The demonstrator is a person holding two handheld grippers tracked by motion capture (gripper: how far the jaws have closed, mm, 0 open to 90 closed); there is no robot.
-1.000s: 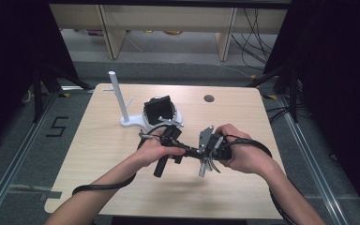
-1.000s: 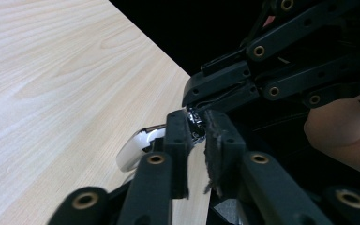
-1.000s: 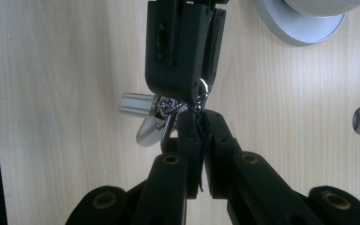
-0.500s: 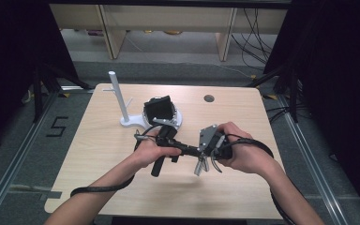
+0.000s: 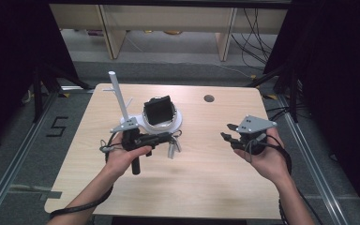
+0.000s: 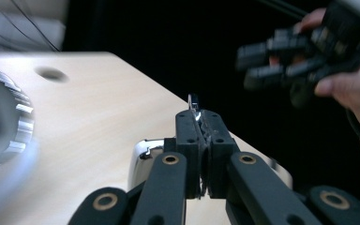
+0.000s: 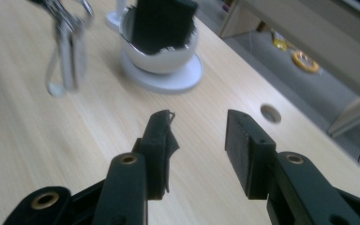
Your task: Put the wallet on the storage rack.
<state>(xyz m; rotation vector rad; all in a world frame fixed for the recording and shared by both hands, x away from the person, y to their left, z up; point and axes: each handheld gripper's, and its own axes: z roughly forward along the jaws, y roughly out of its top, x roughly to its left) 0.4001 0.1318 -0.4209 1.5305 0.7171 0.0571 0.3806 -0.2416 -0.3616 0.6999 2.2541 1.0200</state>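
My left gripper point(image 5: 168, 139) lies level in the person's left hand, jaws pointing right, shut on a thin shiny metal clip point(image 5: 172, 149) that hangs from them. In the left gripper view the jaws point(image 6: 200, 136) are pressed together with the clip's edge point(image 6: 193, 102) sticking out above them. My right gripper point(image 5: 226, 136) is held off to the right, apart from the clip. Its jaws point(image 7: 199, 136) have just been opening and stand open with nothing between them. The clip point(image 7: 65, 51) is blurred at that view's upper left.
A white bowl point(image 5: 174, 123) on a round base holds a black block point(image 5: 159, 110), just behind the left hand. A white branched post point(image 5: 118, 93) stands to its left. A cable hole point(image 5: 209, 98) is in the tabletop at the back.
The hands have drawn apart. The right gripper let go of the clip, opened and moved right. The left gripper moved left with the clip in its jaws.
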